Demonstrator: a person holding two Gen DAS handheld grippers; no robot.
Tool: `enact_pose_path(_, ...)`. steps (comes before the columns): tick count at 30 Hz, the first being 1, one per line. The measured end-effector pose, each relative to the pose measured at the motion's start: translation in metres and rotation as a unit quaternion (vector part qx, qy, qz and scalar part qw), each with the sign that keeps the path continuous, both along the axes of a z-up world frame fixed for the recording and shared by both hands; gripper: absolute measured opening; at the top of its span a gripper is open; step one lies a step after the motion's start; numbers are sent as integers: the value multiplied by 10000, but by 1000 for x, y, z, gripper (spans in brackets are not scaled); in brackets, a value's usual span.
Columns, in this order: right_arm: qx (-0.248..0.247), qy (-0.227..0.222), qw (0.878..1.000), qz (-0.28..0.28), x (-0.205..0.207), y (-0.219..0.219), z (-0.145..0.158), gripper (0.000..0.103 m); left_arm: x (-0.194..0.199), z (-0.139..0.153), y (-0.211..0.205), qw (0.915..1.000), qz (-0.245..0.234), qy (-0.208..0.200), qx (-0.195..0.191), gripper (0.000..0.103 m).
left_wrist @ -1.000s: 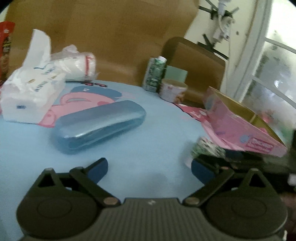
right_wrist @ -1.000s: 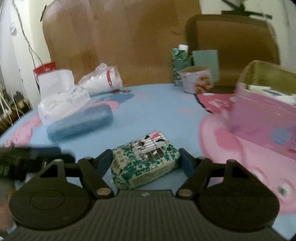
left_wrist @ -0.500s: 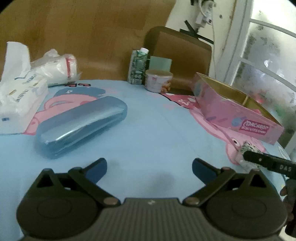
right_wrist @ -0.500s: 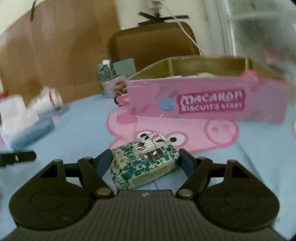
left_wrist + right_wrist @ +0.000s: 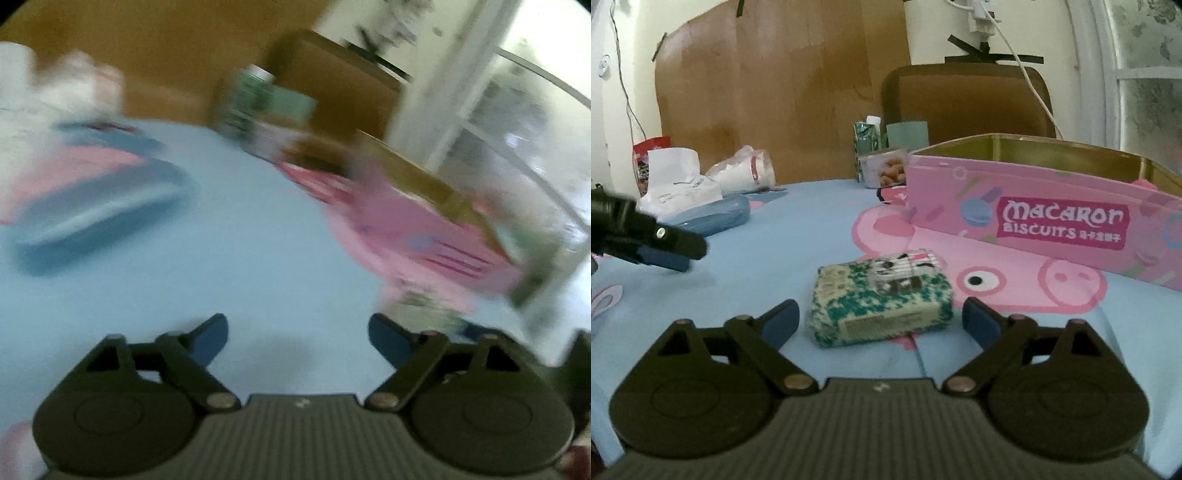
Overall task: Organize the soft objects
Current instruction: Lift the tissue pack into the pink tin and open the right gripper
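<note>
A small green-and-white tissue pack lies flat on the blue cartoon tablecloth, just short of the pink biscuit tin. My right gripper straddles the pack with its jaws opening. Both blue pads stand clear of the pack's sides. The tin is open at the top and its gold inside shows. The left wrist view is badly blurred. In it my left gripper has its jaws closing over bare cloth with nothing between them. One of its fingers reaches in from the left of the right wrist view.
A blue hard case and a white tissue packet sit at the far left, with a plastic bag of cups behind them. A green carton and a snack cup stand at the back. A brown chair stands beyond the table.
The right gripper carried the pack toward the pink tin, then widened its jaws and let it go onto the cloth. The left gripper's jaws have narrowed and its view has smeared with motion.
</note>
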State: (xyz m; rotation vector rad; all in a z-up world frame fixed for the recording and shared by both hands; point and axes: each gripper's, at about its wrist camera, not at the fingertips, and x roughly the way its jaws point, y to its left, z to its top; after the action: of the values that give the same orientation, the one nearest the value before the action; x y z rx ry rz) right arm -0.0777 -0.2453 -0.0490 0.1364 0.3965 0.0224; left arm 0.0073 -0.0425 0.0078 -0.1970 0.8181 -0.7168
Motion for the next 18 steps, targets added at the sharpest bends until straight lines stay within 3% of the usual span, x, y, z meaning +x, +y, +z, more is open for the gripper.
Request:
enact_pose_path(4, -47, -46, 9999, 136, -4, -4, 0, 90, 7, 2, -53, 9968, -730, 321, -85, 70)
enact_pose_path(5, -119, -64, 9998, 140, -5, -4, -1, 78, 9, 0, -67, 9949, -909, 436, -92, 58)
enact_pose_path(7, -256, -127, 9995, 156, -9, -5, -3, 75, 14, -8, -94, 9887, -1320, 707, -33, 33)
enact_pose_path(10, -243, -241, 9994, 7, -14, -13, -5, 72, 13, -4, -115, 9875, -1460, 573, 129, 33)
enact_pose_path(12, -145, -397, 9991, -89, -19, -21, -1, 72, 11, 8, -122, 9864, -1573, 469, 40, 32)
enact_pose_path(15, -441, -1001, 9936, -271, -28, -32, 17, 72, 7, 38, -139, 9831, -1829, -106, -28, 33)
enact_pose_path(18, -510, -1275, 9888, -593, -16, -57, 38, 72, 20, 62, -176, 9784, -2013, -479, -23, 33)
